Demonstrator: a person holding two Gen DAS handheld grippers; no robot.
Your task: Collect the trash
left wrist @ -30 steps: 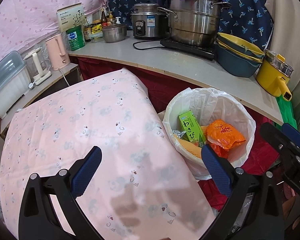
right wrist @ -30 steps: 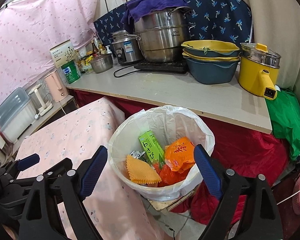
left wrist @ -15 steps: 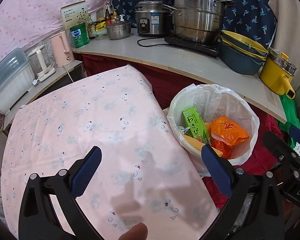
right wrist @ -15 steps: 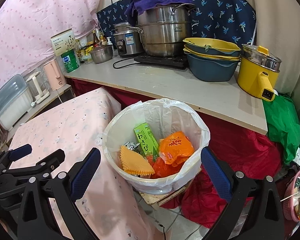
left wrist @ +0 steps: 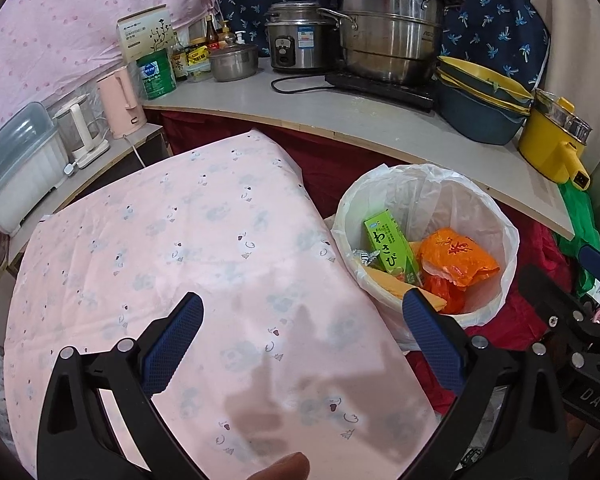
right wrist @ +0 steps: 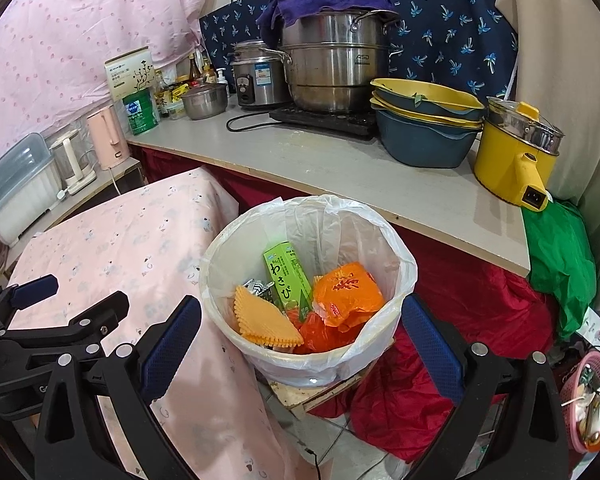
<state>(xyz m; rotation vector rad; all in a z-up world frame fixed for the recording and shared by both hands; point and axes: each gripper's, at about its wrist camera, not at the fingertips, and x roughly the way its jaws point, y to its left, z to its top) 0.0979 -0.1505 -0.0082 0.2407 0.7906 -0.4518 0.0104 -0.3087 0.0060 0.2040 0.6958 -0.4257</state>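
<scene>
Both grippers are wide open and hold nothing. The right gripper (right wrist: 300, 340) is nearer the trash bin (right wrist: 400, 256), which sits just ahead, between its fingers. The wasabi box (right wrist: 288, 276) stands tall inside. The left gripper (left wrist: 302, 340) hangs over the pink cloth (left wrist: 160, 240); the bin is to its right.

The green box (right wrist: 287, 276) in the bin reads "わさび". The steel steamer pot (right wrist: 334, 68) is stamped "ASD".
</scene>
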